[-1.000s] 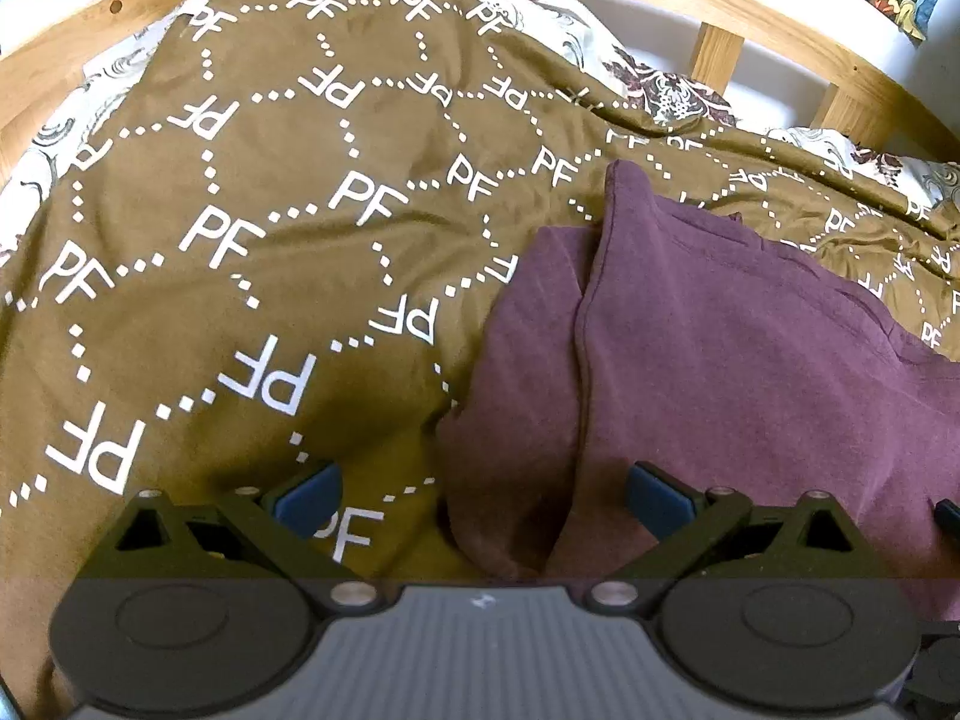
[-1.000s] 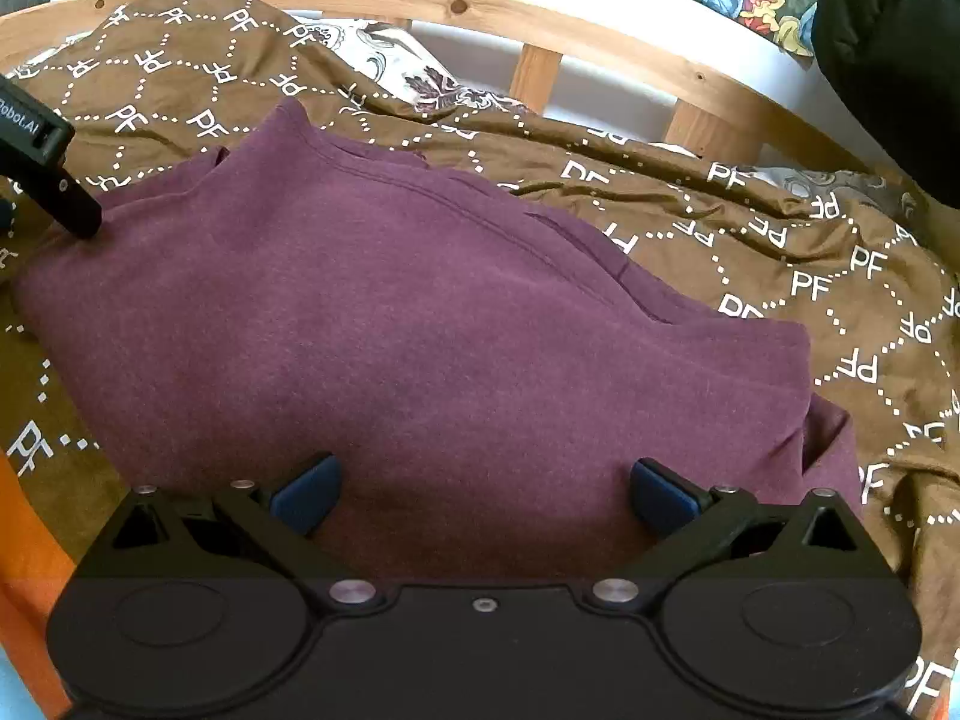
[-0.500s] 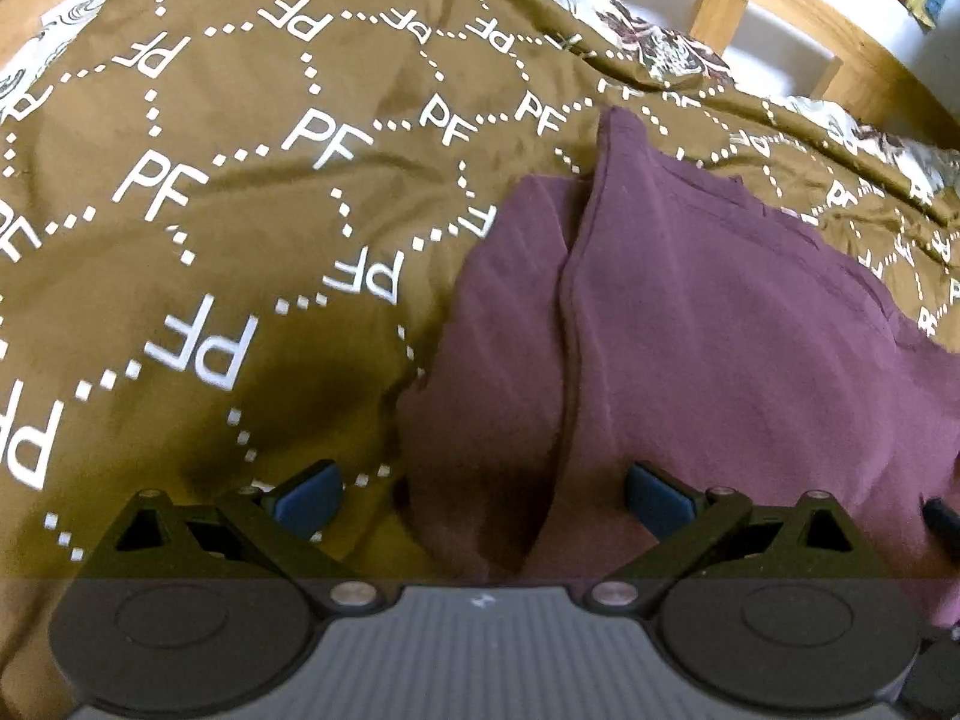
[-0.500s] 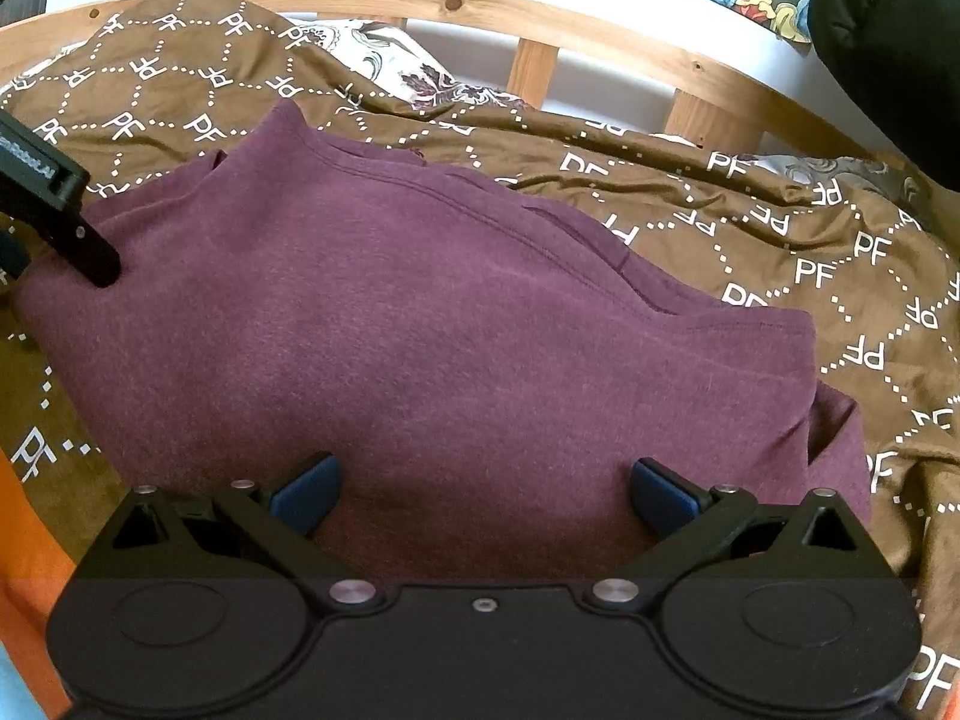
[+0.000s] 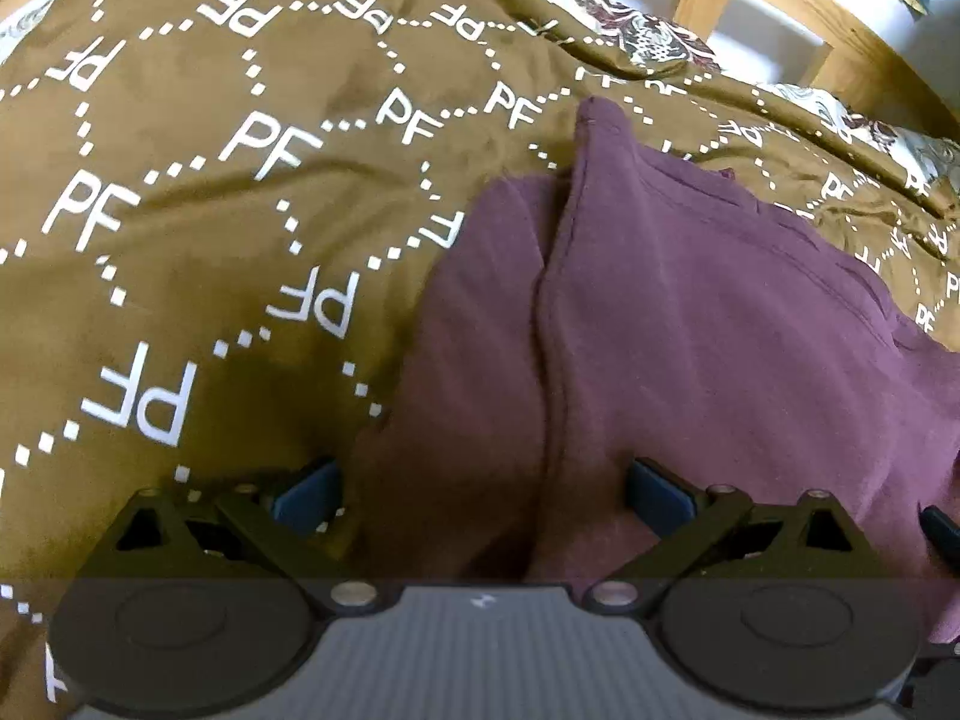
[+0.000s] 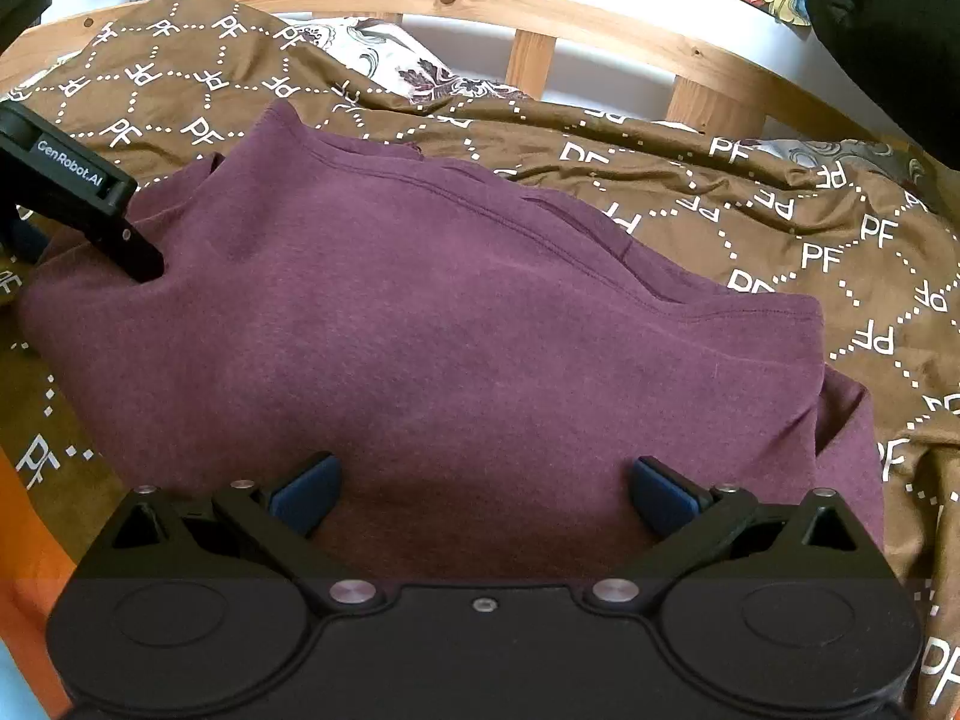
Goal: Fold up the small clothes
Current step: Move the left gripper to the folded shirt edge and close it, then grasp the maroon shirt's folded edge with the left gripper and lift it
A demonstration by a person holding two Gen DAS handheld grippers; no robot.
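Note:
A maroon shirt [image 6: 456, 324] lies folded on a brown bedspread, with a seam running across its upper half. In the left wrist view the same maroon shirt [image 5: 690, 330] fills the right side, its folded left edge and a tucked sleeve showing. My left gripper [image 5: 483, 492] is open, low over that left edge, one blue pad on the bedspread side and one over the cloth. My right gripper [image 6: 483, 489] is open over the shirt's near edge, with nothing between its pads. The left gripper's black body [image 6: 78, 192] shows at the shirt's left end.
The brown bedspread [image 6: 780, 210] printed with white "PF" letters covers the bed. A wooden bed rail [image 6: 540, 12] curves along the far side, with a floral pillow [image 6: 408, 66] below it. A dark garment [image 6: 888, 30] hangs at the upper right. An orange strip [image 6: 24, 540] borders the near left.
The left gripper has dropped lower and closer to the shirt's left edge. The right gripper has barely moved. Both stay open.

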